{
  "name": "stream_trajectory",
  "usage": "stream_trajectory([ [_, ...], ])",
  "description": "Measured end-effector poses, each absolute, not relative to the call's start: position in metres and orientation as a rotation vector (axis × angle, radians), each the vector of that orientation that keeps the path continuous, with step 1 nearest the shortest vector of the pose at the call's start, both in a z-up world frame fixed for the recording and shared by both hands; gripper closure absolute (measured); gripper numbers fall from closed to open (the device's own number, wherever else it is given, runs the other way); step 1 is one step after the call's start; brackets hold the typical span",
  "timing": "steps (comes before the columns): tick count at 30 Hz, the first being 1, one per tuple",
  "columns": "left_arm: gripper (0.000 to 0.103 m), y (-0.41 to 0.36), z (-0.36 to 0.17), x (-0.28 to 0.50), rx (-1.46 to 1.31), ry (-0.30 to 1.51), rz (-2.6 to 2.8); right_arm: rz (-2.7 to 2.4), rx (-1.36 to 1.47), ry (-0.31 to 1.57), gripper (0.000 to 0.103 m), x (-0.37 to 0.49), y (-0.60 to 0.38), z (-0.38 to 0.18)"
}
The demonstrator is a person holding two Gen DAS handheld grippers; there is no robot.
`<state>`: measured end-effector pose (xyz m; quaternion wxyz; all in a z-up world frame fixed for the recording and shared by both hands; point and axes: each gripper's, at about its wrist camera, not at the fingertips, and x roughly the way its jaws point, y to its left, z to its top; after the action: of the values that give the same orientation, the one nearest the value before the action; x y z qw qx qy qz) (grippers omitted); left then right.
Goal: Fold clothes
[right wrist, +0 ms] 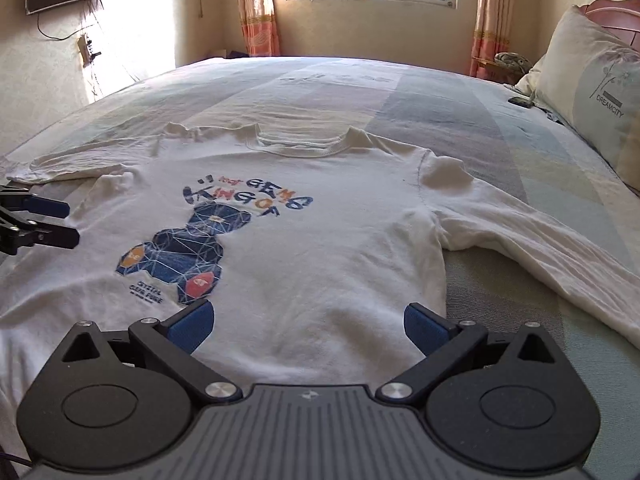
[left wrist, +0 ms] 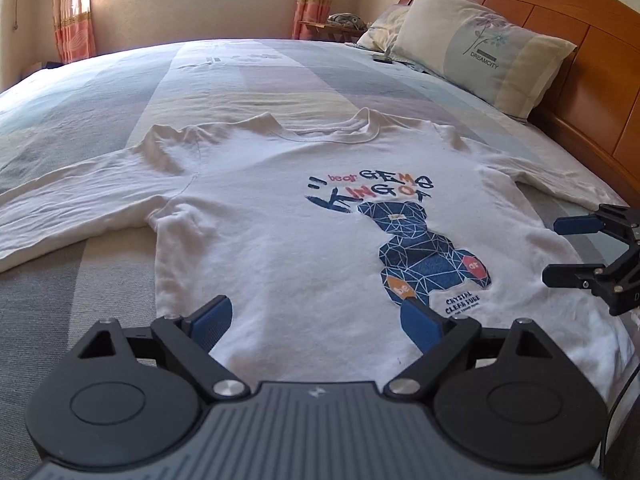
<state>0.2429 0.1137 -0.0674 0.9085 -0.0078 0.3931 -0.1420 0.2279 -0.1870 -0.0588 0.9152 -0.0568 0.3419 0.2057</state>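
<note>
left gripper (left wrist: pixel 316 320) held low and level, blue-padded fingers (left wrist: pixel 212 322) spread wide apart, nothing between them; right gripper (right wrist: pixel 308 326) likewise low and level, fingers (right wrist: pixel 426 330) splayed wide, gripping nothing; both side by side and near each other, each showing at the edge of the other's view with jaws parted
</note>
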Motion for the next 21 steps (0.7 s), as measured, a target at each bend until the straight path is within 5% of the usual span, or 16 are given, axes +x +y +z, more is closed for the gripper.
stream_trajectory([
  [9, 0.012, 0.139, -0.05, 0.219, -0.033, 0.806, -0.275, 0.409, -0.154, 0.817, 0.0, 0.196, -0.2, -0.086],
  [21, 0.017, 0.171, -0.054, 0.308, -0.204, 0.794, -0.226, 0.339, -0.137, 0.83, 0.0, 0.191, -0.197, -0.088],
])
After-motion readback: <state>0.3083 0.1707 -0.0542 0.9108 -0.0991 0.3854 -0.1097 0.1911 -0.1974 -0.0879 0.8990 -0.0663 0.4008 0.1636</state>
